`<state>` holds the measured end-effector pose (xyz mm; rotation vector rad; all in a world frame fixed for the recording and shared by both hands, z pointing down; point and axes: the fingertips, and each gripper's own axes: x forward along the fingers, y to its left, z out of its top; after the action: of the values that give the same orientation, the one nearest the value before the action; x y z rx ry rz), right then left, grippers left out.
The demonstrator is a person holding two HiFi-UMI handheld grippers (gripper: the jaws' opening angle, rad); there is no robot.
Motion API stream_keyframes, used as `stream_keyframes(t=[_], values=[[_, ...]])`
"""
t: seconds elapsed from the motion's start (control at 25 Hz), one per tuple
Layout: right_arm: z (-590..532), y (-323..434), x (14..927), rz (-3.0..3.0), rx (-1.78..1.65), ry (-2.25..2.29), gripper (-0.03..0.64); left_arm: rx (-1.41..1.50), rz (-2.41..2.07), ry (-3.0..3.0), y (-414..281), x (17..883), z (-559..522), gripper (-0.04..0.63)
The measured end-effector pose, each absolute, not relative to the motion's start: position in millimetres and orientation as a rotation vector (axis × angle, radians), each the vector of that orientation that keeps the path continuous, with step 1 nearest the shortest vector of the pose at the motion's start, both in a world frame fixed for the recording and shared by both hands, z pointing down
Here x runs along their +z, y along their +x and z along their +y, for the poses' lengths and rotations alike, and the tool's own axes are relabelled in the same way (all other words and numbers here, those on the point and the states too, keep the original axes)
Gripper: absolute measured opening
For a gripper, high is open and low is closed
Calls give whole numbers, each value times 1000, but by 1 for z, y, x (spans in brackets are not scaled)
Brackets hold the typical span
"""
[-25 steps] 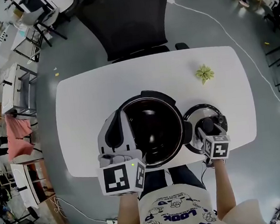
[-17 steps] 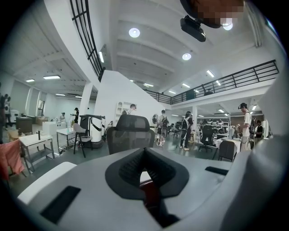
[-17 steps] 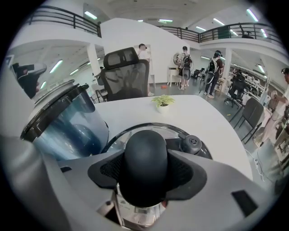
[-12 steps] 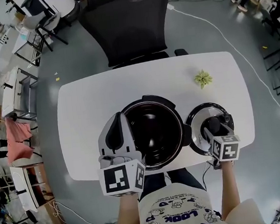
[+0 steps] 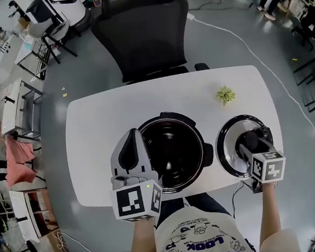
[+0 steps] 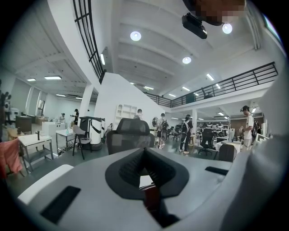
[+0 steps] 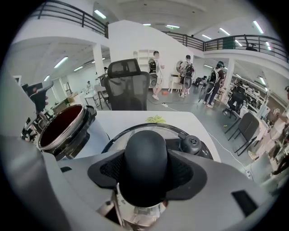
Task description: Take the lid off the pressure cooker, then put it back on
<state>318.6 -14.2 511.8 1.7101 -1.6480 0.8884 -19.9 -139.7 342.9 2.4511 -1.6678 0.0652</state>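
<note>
White table (image 5: 91,129) on grey floor (image 5: 72,59), right claw (image 7: 145,173) pinching lid knob (image 7: 145,151), left claw (image 6: 145,173) pressed together

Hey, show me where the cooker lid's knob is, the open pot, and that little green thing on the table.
lid knob (image 7: 145,158): right gripper view, front of the black dome.
pressure cooker (image 5: 174,149): head view, its dark inside.
green thing (image 5: 224,94): head view, its middle.

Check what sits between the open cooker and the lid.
Nothing: head view shows only a bare strip of white table between the cooker and the lid gripped by the right gripper.
</note>
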Motion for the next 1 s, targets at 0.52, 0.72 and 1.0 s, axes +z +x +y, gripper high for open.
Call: stream_keyframes(t=[0.52, 0.72, 1.0], values=[[-24, 290, 424, -1812, 837, 1661, 291, -35, -1723, 2398, -39, 322, -126, 14], [-36, 258, 405, -1878, 796, 1585, 291, 9, -1753, 2386, -58, 326, -117, 14], [-50, 203, 389, -1985, 755, 1471, 291, 38, -1833, 2326, -97, 332, -105, 14]])
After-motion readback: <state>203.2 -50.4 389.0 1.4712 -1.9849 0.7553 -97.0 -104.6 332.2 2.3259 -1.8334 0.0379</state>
